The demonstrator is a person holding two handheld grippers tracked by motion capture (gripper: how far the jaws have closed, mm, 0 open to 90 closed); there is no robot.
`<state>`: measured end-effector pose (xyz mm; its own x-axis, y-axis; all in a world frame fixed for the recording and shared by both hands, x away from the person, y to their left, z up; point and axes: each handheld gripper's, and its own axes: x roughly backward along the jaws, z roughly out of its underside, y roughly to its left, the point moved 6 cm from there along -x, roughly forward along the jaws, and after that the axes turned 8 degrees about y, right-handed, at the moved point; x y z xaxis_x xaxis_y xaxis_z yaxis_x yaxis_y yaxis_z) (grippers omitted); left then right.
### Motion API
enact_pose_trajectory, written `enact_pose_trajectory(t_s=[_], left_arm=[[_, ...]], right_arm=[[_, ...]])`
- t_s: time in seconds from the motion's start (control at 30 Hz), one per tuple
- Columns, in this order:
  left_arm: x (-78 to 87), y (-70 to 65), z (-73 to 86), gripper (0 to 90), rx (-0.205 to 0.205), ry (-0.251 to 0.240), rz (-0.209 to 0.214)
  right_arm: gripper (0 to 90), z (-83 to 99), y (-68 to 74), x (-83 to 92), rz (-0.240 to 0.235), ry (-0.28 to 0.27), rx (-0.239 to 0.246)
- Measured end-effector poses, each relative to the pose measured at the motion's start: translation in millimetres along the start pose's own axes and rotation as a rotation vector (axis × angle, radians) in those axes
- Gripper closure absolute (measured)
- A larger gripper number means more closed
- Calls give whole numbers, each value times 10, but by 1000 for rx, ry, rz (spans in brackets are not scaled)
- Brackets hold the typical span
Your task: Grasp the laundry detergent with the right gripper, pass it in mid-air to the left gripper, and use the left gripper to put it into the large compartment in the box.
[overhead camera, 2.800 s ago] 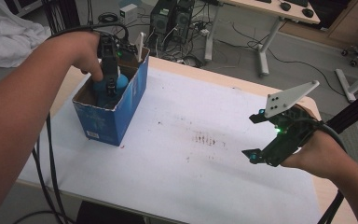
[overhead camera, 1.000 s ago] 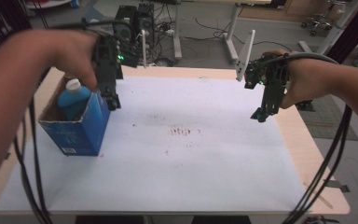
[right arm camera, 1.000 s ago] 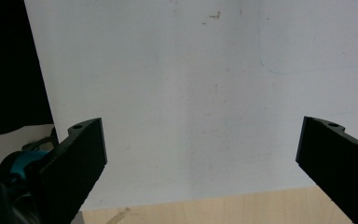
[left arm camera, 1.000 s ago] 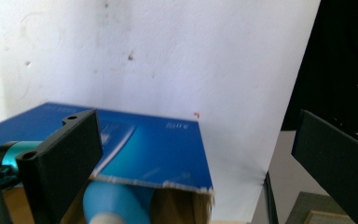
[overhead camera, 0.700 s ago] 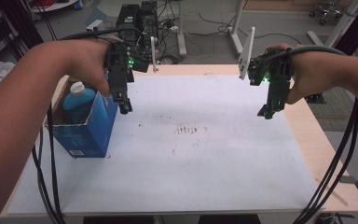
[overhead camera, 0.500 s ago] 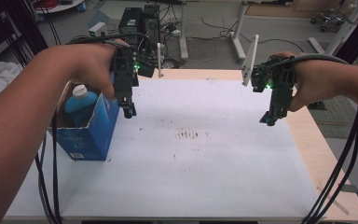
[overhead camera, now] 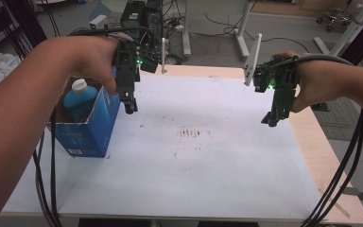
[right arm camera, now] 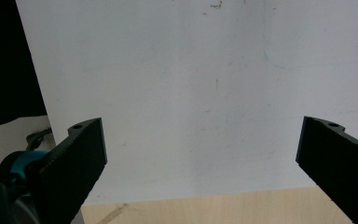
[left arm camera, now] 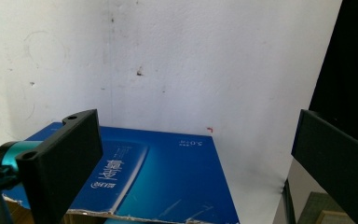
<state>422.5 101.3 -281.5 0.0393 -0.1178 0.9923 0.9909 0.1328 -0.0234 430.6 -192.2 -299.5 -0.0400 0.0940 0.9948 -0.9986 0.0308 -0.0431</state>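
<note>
With both grippers (overhead camera: 129, 105) (overhead camera: 270, 119) spread and empty, we should lift clear of the box (overhead camera: 90, 126) without nudging the bottle (overhead camera: 79, 98).

This looks like a robotics or electronics lab rather than a home. A plain white-topped work table with pale wood edges (overhead camera: 312, 137) stands on a grey hard floor (overhead camera: 288, 28). Beyond the table's far edge sit dark computer tower cases (overhead camera: 139, 14) with loose black and white cables (overhead camera: 208, 21) strewn around them. White metal legs of further desks (overhead camera: 243, 23) rise behind, and the wheeled base of an office chair (overhead camera: 333, 18) shows near the far right corner of the room.
</note>
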Motion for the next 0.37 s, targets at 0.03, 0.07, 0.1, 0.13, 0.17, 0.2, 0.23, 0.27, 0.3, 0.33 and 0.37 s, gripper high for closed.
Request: enact_pose_trajectory(t_s=[0.03,0.07,0.1,0.13,0.17,0.2,0.23,0.27,0.3,0.33,0.37], left_arm=[[-3,7,5,17,2,1,3],[-3,12,9,17,5,1,4],[-4,15,13,17,5,-1,3],[-5,17,18,17,4,0,4],[-6,19,21,17,5,0,3],[-6,24,27,17,7,1,1],[-10,25,32,17,9,0,-1],[-8,29,37,17,7,4,-5],[-6,29,42,17,10,5,-10],[-8,27,47,17,11,3,-11],[-8,21,52,17,13,3,-9]], right_arm=[[10,2,-6,-1,-3,-1,-1],[10,2,-6,-1,-3,-1,-1],[9,4,-7,-2,-4,2,-5],[9,5,-13,-4,0,2,-1],[9,4,-12,-5,-1,1,-5],[9,4,-10,-5,0,2,-5],[9,4,-5,-3,-1,4,-8],[9,2,-2,-1,0,3,-8],[9,1,1,5,0,4,-8],[9,-1,6,12,0,4,-15],[10,-6,6,18,2,3,-13]])
